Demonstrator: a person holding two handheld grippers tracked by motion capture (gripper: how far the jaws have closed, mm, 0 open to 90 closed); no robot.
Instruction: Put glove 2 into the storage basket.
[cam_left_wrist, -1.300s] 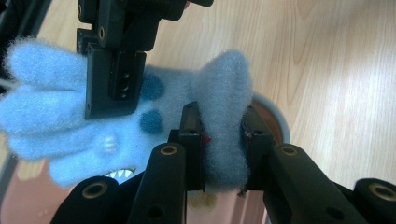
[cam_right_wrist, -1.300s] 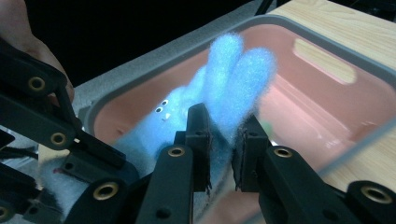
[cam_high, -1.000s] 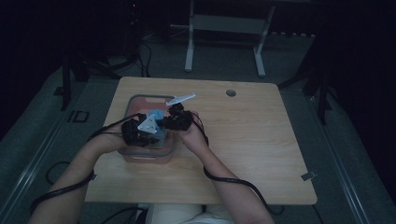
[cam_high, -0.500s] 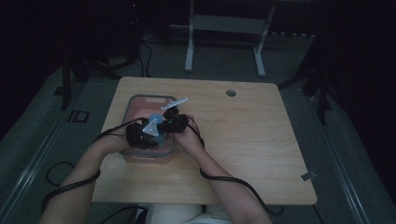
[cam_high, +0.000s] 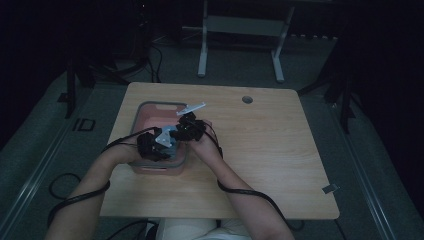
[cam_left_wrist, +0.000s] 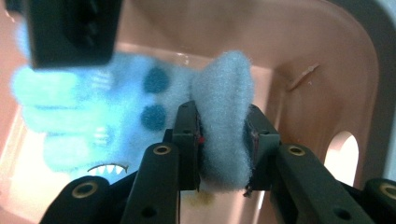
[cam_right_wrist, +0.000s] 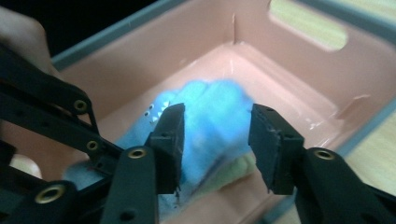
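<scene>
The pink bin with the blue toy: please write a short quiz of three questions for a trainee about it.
1. True or false: the blue plush toy lies inside the pink bin.
2. Which gripper pinches a fluffy part of the toy? A) left gripper B) right gripper C) neither
3. Fill in: the bin stands on a wooden ____.

Key
1. True.
2. A: in the left gripper view both pads press on a pale blue part of the toy. The right gripper's jaws have just been opening and stand apart, with the toy behind the gap.
3. Table.
</scene>
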